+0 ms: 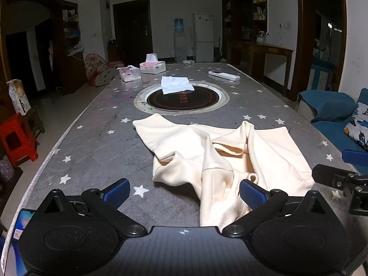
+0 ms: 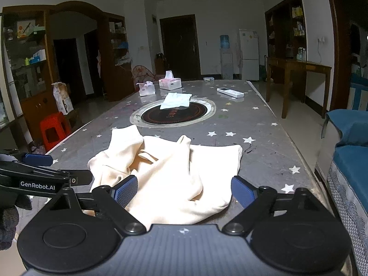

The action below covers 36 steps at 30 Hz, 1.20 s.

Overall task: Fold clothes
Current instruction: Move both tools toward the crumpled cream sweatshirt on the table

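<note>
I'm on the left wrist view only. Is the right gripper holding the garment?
Observer: No. The right gripper is open, and the garment lies loose between its jaws.
Operator: Does cloth reach its right finger?
Observer: The near corner ends right beside that finger. I cannot tell if they touch.
Operator: Anything by my left gripper?
Observer: Yes, a dark glove shows below the left gripper.

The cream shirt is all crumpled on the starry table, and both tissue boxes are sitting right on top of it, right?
Not quite. The cream shirt is crumpled on the starry table, but the tissue boxes stand far behind it, past the round black plate, as the right wrist view shows.
</note>
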{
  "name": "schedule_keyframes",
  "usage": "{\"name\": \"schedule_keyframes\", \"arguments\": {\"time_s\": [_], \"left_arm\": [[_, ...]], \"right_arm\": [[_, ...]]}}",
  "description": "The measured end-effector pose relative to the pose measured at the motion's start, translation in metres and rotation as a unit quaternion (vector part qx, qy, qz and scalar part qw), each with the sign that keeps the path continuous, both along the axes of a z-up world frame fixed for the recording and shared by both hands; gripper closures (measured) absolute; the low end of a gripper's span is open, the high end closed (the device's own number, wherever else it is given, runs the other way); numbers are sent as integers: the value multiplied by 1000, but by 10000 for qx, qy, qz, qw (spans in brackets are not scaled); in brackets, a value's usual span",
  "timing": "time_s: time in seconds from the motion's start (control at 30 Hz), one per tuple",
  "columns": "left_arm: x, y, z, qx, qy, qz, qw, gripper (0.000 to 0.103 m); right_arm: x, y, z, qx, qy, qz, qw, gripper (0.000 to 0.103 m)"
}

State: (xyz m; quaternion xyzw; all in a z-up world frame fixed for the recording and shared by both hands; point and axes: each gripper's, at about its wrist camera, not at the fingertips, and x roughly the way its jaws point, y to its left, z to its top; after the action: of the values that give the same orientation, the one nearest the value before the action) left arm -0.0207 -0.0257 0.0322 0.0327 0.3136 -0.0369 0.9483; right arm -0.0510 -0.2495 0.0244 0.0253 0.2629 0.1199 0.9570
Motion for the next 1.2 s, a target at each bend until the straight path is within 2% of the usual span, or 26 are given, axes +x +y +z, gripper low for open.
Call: {"name": "schedule_keyframes", "arguments": {"time_s": [0.13,0.43,1.0,1.2], "left_arm": [[3,1,-2,-21,114,29,9999,0],[-1,0,-11,108,415,190,9989,0],[17,-17,-12,222,606,561,9963,7],[18,-20,-13,226,651,686,9953,8]], "right_arm": [[2,4,-5,-17,112,36,9999,8],[-1,13,-20,-126,288,325,9990,5],[43,2,-23,-15,413,957,9946,6],[54,2,-22,-22,476,1158,9921,9]]}}
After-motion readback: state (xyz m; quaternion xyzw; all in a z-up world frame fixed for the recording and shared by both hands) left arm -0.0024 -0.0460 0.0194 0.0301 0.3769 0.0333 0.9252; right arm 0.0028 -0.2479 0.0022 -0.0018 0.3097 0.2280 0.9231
